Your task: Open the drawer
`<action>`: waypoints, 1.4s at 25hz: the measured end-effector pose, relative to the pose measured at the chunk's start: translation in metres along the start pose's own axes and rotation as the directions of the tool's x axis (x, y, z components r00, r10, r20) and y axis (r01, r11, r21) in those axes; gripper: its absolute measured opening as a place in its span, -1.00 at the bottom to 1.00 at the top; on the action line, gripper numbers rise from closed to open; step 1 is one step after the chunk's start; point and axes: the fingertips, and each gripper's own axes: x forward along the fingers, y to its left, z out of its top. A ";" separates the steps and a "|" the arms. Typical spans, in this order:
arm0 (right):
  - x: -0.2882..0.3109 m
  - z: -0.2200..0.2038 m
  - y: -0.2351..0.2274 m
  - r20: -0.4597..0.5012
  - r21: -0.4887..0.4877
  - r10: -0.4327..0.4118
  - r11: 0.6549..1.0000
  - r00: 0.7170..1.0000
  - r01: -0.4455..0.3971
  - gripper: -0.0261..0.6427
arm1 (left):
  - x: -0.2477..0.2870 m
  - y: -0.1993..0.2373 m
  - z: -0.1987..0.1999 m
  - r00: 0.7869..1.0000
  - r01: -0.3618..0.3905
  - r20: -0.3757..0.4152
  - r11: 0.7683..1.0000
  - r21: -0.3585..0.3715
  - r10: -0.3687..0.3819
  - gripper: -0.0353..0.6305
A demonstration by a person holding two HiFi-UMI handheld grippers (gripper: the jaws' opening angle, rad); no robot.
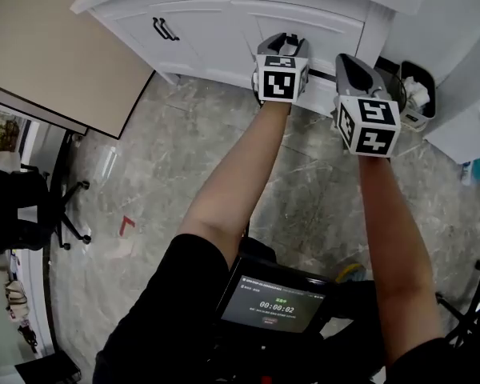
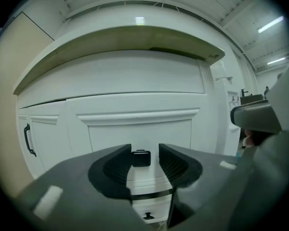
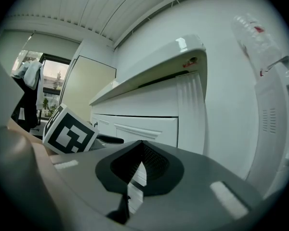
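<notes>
The white drawer front (image 2: pixel 139 129) with a raised panel fills the left gripper view, and its small black knob (image 2: pixel 141 158) sits between the jaws of my left gripper (image 2: pixel 144 150). The jaws stand open on either side of the knob, which lies closer to the left one. In the head view my left gripper (image 1: pixel 282 50) is up against the drawer front (image 1: pixel 320 30). My right gripper (image 1: pixel 350 69) hangs just to its right, off the cabinet's corner. The right gripper (image 3: pixel 142 150) is shut with nothing in it.
A lower drawer with its own black knob (image 2: pixel 148 216) sits below. A cabinet door with a black bar handle (image 1: pixel 165 29) is to the left. A black bin (image 1: pixel 416 94) stands right of the cabinet, an office chair (image 1: pixel 64 206) far left. A timer screen (image 1: pixel 276 304) is at my waist.
</notes>
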 end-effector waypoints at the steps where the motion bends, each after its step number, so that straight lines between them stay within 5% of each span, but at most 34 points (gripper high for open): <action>1: 0.003 -0.002 -0.001 0.002 -0.002 -0.005 1.000 1.000 0.005 -0.85 | 0.003 0.001 -0.001 1.000 0.000 0.003 1.000 -0.003 0.000 -0.39; 17: 0.003 -0.021 0.007 0.037 -0.011 -0.039 0.999 0.999 0.039 -0.85 | -0.001 0.001 -0.008 1.000 0.030 0.009 1.000 -0.004 -0.030 -0.53; 35: -0.054 -0.023 0.081 0.000 0.022 0.002 1.000 1.000 -0.002 -0.85 | -0.115 -0.016 -0.036 0.996 0.078 -0.044 0.997 -0.025 -0.079 -0.52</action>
